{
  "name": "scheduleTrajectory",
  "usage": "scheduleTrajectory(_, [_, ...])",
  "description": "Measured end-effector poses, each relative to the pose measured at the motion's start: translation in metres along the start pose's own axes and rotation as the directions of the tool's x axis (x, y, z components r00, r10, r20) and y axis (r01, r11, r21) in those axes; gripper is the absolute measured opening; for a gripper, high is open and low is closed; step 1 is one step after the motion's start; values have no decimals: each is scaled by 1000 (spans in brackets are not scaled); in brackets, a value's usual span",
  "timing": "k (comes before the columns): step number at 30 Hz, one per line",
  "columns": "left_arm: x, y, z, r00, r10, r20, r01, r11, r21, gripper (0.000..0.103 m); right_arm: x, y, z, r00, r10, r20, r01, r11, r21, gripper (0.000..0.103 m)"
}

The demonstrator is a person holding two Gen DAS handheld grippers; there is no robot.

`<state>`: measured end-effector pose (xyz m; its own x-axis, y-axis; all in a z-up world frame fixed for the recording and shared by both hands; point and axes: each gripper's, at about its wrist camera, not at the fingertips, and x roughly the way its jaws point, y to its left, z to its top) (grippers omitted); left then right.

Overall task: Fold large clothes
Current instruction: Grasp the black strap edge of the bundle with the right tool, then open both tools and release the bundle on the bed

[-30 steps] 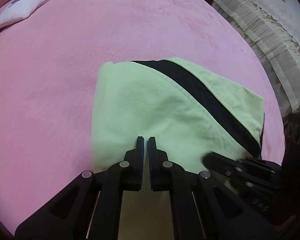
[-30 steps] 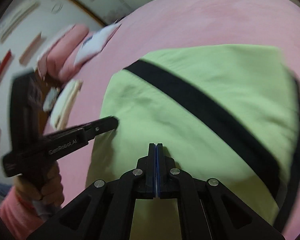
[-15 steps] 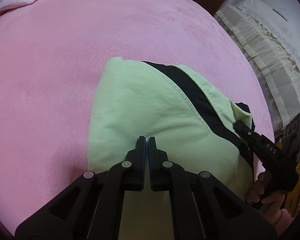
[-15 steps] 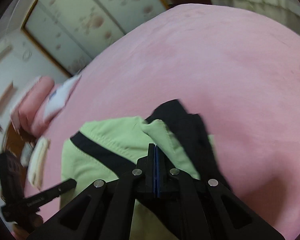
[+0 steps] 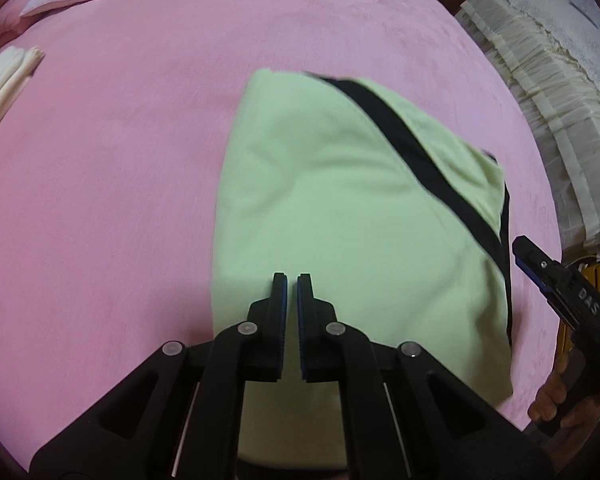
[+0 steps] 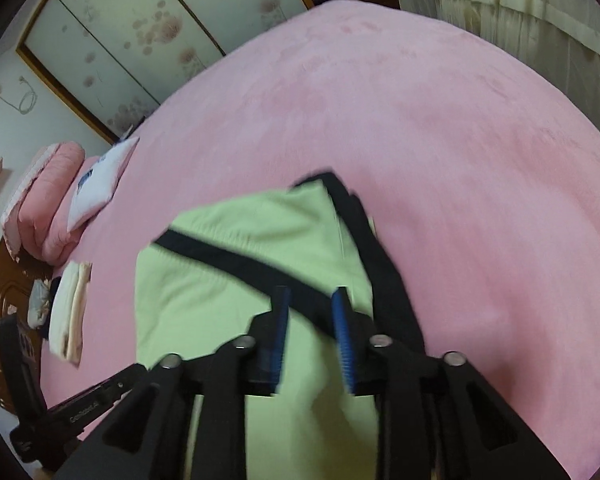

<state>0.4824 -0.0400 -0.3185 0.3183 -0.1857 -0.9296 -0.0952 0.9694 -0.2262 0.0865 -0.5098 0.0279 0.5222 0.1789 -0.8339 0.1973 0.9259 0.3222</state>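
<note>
Pink plush bedspread [image 5: 148, 184] carries the folded lime-green garment with a black stripe [image 5: 340, 208], lying mid-bed. If I drag either tool across it, the fold could slump. My left gripper [image 5: 292, 280], fingers pressed together and empty, points steeply down; my right gripper [image 6: 312, 292] has just been opening, nothing between.

Wide bare pink bedspread [image 6: 440, 140] all round the folded green garment [image 5: 340, 208]; crowded only at the far end by pillows [image 6: 60, 196] and folded cream cloth [image 6: 70, 308].
</note>
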Motion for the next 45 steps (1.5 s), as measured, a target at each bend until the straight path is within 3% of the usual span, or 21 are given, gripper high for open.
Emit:
scheduleTrajectory(3, [-16,5,-28,999,7,-39,-8,1000,-12,3,-26,8,-19,999,-33,-35,32,999,-19,50])
scheduleTrajectory(9, [-49,13,-89,993,65,-96,-63,998,22,5,-56,15,-73,981,-48,-186,48,999,-9,67])
scheduleTrajectory(12, [-61,15,-112,987,85,-135,-80,996,44,19,-66,22,-91,970,-86,-225,79,996,-37,74])
scheduleTrajectory(14, [-68,15,-122,984,102,-149,-95,994,53,37,-76,29,-107,963,-139,-231,119,988,-98,76])
scheduleTrajectory(17, [-86,20,-131,982,113,-149,-105,992,65,49,-90,38,-124,945,-191,-267,147,974,-174,82])
scheduleTrajectory(23, [-121,15,-137,975,168,-147,-153,982,107,70,-118,54,-143,903,-215,-372,133,963,-233,86])
scheduleTrajectory(32, [-154,7,-126,987,120,-108,-111,990,85,74,-162,73,-141,903,-215,-371,124,959,-254,97])
scheduleTrajectory(40, [-160,0,-120,986,147,-72,-139,985,104,74,-169,81,-135,910,-215,-355,122,956,-267,98])
scheduleTrajectory(45, [-151,1,-119,985,144,-92,-134,985,105,74,-166,74,-132,913,-221,-343,135,957,-258,98])
